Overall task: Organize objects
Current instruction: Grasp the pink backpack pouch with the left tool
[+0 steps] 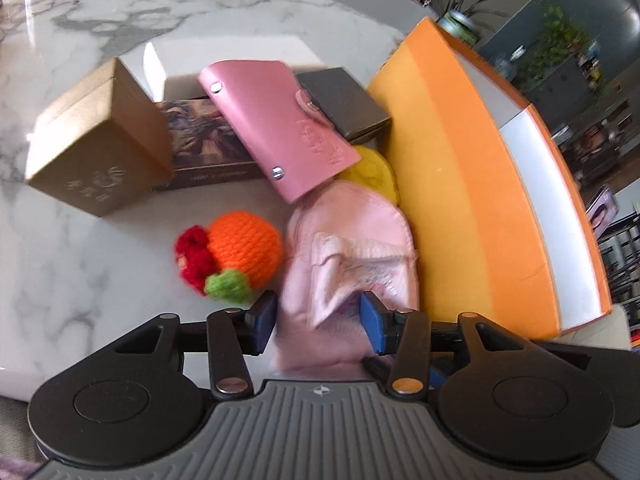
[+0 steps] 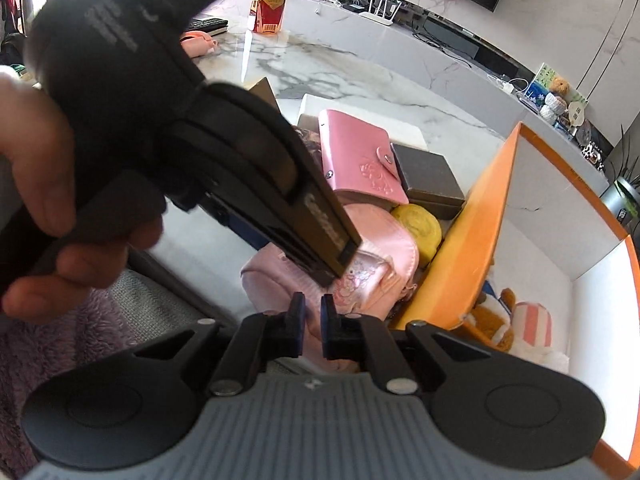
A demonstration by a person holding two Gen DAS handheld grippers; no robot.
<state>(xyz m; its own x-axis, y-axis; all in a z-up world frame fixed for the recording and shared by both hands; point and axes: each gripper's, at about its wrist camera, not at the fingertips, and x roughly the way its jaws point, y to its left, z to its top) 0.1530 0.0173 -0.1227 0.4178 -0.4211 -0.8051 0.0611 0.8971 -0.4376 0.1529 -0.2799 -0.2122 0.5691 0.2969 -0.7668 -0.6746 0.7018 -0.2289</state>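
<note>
A pale pink cloth pouch [image 1: 352, 236] lies on the marble table [image 1: 80, 264] against the orange storage box [image 1: 460, 184]. My left gripper [image 1: 319, 322] stands open astride its near end, the left pad clear of the cloth. In the right wrist view a hand holds that left gripper [image 2: 332, 270], tips down on the pouch [image 2: 384, 248]. My right gripper [image 2: 314, 320] is shut on the pouch's near edge, pink fabric showing between its pads. A pink snap wallet [image 1: 280, 132] leans on small boxes behind. A knitted orange fruit [image 1: 244, 248] sits left of the pouch.
A gold box [image 1: 100, 148], a dark printed box [image 1: 204, 152], a grey box [image 1: 344, 100] and a yellow round pad [image 1: 372, 168] crowd behind the pouch. Plush toys [image 2: 500, 320] lie in the orange box [image 2: 472, 240]. A drink bottle [image 2: 272, 4] stands far back.
</note>
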